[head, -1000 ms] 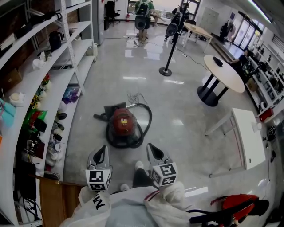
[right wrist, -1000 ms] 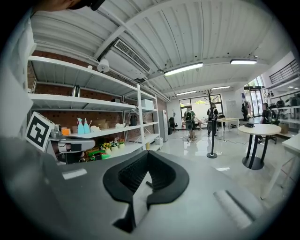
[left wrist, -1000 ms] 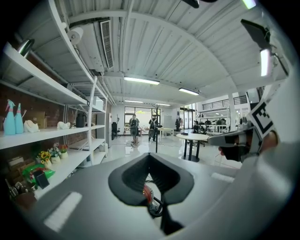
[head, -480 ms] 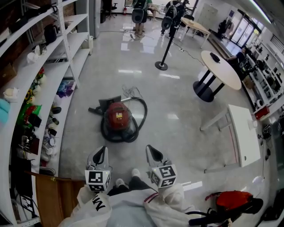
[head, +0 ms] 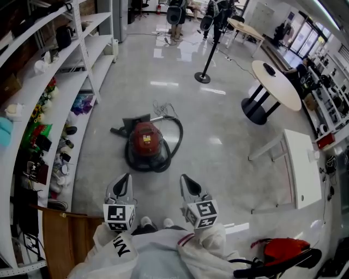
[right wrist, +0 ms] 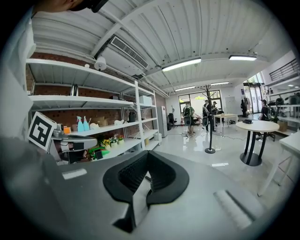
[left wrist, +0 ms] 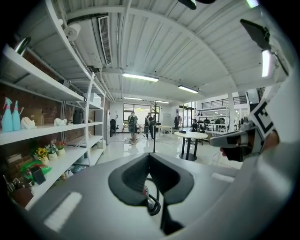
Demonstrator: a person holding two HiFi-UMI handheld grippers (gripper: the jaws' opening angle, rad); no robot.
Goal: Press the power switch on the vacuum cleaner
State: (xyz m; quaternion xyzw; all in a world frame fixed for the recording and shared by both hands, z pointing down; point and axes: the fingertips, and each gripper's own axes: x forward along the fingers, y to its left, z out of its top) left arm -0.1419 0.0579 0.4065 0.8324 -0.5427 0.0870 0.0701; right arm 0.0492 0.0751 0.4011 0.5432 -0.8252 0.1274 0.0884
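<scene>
A red canister vacuum cleaner (head: 145, 140) lies on the glossy floor ahead, with its black hose (head: 175, 143) looped round it and a black floor head (head: 132, 121) behind it. Both grippers are held low, well short of it. My left gripper (head: 125, 180) points at the vacuum from the near left and my right gripper (head: 186, 181) from the near right. Each has its jaws together with nothing held. In the left gripper view, a bit of the vacuum (left wrist: 144, 191) and hose shows below the closed tips of the left gripper (left wrist: 150, 156). The right gripper (right wrist: 147, 153) looks across the room.
White shelving (head: 54, 92) full of small items runs along the left. A wooden cabinet (head: 60, 240) stands at the near left. A pole stand (head: 203, 76), a round table (head: 275, 79) and a white table (head: 302, 169) are to the right. People (head: 175, 13) stand far back.
The head view has shifted slightly and the vacuum sits a little higher in the frame. Both grippers keep their places in view and stay shut.
</scene>
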